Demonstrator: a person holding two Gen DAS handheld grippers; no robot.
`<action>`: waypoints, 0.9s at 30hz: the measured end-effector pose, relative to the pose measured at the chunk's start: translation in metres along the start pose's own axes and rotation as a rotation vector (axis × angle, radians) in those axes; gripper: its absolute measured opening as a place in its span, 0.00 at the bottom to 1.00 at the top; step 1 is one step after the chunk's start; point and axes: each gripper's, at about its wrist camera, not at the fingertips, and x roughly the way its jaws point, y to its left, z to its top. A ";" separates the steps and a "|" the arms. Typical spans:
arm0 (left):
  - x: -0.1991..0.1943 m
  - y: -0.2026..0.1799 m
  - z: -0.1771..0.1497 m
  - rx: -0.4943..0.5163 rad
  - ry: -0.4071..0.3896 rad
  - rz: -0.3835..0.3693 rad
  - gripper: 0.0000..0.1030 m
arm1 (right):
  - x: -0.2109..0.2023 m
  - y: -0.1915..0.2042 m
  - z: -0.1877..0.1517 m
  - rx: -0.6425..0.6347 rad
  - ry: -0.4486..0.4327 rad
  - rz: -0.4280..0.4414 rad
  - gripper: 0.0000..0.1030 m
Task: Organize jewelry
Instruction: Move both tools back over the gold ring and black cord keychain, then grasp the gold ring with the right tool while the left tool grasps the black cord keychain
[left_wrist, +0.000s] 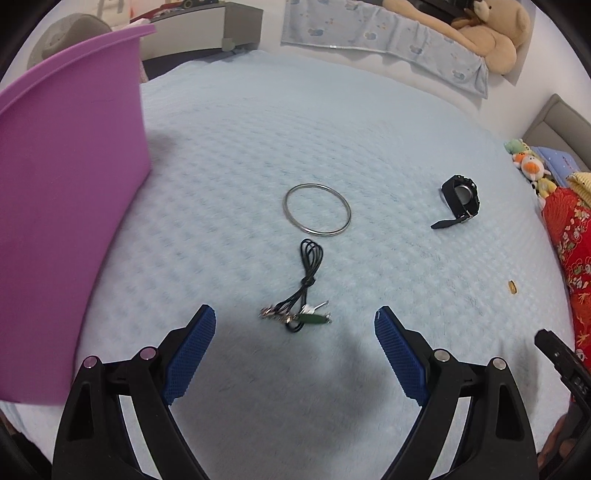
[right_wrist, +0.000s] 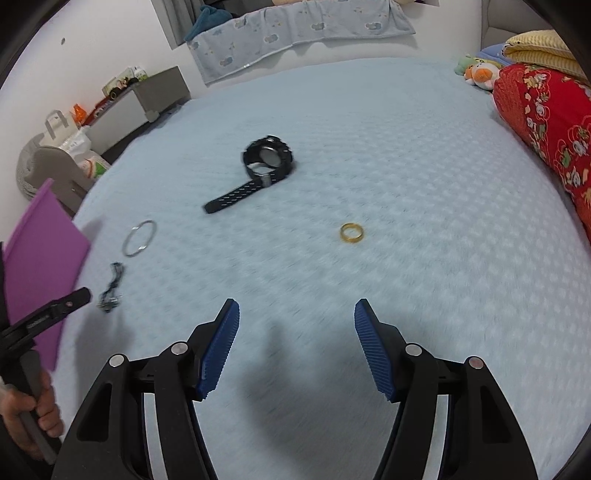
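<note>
Left gripper jaws stood apart, empty, just short of black cord necklace on light-blue blanket. Silver bangle lay just beyond necklace; black watch farther right. Right gripper jaws also apart, empty, gold ring ahead of them, apart. Purple bin stood at left.
</note>
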 end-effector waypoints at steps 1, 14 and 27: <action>0.003 -0.001 0.001 0.003 0.000 0.000 0.84 | 0.006 -0.002 0.003 -0.005 0.001 -0.009 0.60; 0.044 -0.013 0.013 0.050 0.015 0.031 0.84 | 0.051 -0.023 0.031 -0.035 0.000 -0.070 0.60; 0.070 -0.014 0.017 0.073 0.007 0.065 0.85 | 0.088 -0.028 0.048 -0.121 0.028 -0.109 0.60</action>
